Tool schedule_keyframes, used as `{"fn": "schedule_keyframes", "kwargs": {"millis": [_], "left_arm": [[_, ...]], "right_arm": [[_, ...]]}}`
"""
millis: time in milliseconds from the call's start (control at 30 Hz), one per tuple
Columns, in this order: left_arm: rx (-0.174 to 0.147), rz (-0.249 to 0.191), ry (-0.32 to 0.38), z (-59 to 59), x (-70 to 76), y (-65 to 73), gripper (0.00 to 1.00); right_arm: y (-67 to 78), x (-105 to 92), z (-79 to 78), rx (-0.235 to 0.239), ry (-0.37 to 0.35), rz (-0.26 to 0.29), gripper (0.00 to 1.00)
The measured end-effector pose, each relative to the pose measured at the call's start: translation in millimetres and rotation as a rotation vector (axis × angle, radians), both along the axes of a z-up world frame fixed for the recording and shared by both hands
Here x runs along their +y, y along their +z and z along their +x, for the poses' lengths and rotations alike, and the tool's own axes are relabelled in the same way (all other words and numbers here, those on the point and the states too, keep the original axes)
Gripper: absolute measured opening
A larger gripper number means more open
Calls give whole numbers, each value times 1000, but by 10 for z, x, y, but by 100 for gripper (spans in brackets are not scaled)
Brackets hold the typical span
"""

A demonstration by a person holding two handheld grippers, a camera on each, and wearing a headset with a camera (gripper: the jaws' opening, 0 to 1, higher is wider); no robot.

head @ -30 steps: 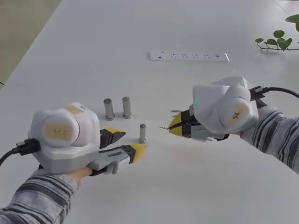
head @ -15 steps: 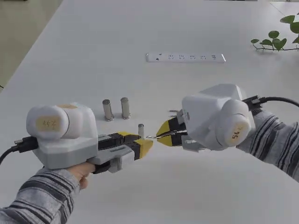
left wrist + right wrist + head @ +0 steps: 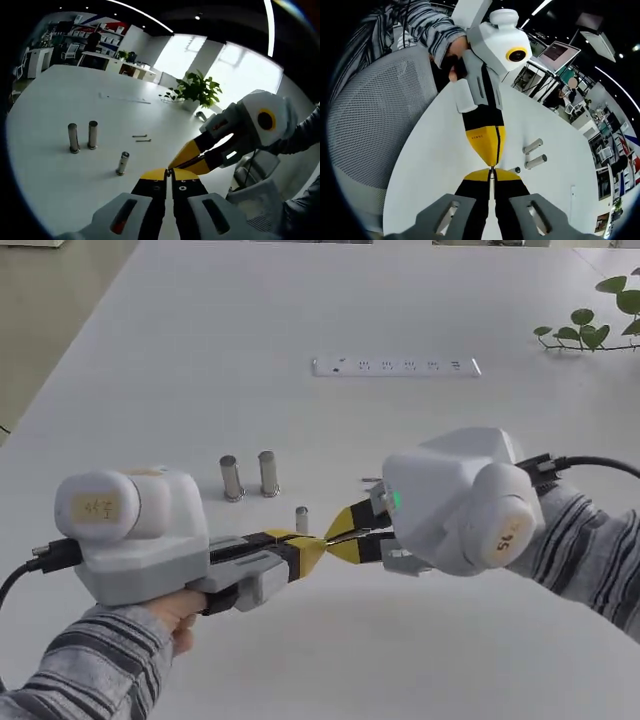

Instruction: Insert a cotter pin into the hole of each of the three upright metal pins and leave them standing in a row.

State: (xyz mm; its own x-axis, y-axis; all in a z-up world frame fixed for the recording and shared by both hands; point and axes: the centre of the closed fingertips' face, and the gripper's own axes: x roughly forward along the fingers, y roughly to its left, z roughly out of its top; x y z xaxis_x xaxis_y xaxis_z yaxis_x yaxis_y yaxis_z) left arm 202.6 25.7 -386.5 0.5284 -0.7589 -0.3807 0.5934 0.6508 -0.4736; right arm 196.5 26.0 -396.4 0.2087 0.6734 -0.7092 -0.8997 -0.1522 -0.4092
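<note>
Left gripper (image 3: 310, 552) has met your right gripper (image 3: 338, 540), both clamped on the cotter pin (image 3: 491, 172); mistimed release could drop it.

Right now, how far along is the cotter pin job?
Done: nothing; the three metal pins stand bare. In hand: left tool and right tool, both shut, meet tip to tip, apparently on one cotter pin. Left: all three insertions; two spare cotter pins lie on the table.
</note>
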Motion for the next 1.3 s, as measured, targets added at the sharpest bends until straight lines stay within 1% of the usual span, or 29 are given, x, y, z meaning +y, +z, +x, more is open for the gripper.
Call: {"fn": "schedule_keyframes", "kwargs": {"millis": [100,267,300,400,433,467,500,533,600,633,667,700,733,767,833,867,900,933,967,1000,1067,1200,1300], "left_arm": [[6,-13,1,-8,-7,7,0],[1,-20,-6,-21,-15,20,0],[-5,-16,-8,-21,-16,21,0],[-40,7,-34,-37,-33,30,0],[-58,16,-45,-39,-38,37,0],[-102,41,-63,-28,-33,50,0],[-108,51,-77,-43,-39,52,0],[-129,67,-101,-53,-47,60,0],[-170,98,-127,-53,-52,73,0],[-192,124,-152,-64,-59,70,0],[-202,138,-162,-69,-64,67,0],[-224,163,-174,-66,-66,60,0],[-235,181,-190,-74,-70,53,0],[-246,205,-207,-83,-73,38,0],[-276,235,-230,-74,-68,15,0],[-288,243,-242,-79,-74,16,0],[-294,249,-246,-83,-75,14,0],[-313,257,-266,-95,-83,19,0],[-324,264,-282,-107,-89,19,0],[-333,275,-292,-121,-91,16,0],[-346,286,-308,-134,-95,11,0],[-366,292,-346,-175,-106,11,0],[-373,290,-359,-194,-114,15,0]], "right_arm": [[7,-1,-3,-3,-1,-1,0],[19,-1,-8,-4,-6,1,0],[20,-2,-8,-4,-8,1,0],[19,-3,-14,8,-19,5,0],[23,-4,-10,9,-23,10,0],[27,-2,-8,11,-30,16,0],[29,-3,-11,17,-33,23,0],[21,-11,-23,31,-35,25,0],[9,-27,-18,49,-54,32,0],[0,-35,-21,65,-64,38,0],[-10,-41,-29,88,-78,45,0],[-12,-52,-23,106,-95,53,0],[-7,-52,-19,110,-96,61,0],[-7,-57,-28,130,-103,74,0],[-26,-75,-45,179,-128,83,1],[-35,-83,-46,191,-131,83,1],[-45,-93,-48,207,-140,86,2],[-57,-102,-57,227,-142,91,2],[-66,-109,-64,243,-150,95,2],[-68,-105,-68,268,-161,117,2],[-87,-112,-84,315,-184,137,2],[-100,-108,-101,379,-205,183,2],[-106,-99,-123,390,-198,190,1]]}}
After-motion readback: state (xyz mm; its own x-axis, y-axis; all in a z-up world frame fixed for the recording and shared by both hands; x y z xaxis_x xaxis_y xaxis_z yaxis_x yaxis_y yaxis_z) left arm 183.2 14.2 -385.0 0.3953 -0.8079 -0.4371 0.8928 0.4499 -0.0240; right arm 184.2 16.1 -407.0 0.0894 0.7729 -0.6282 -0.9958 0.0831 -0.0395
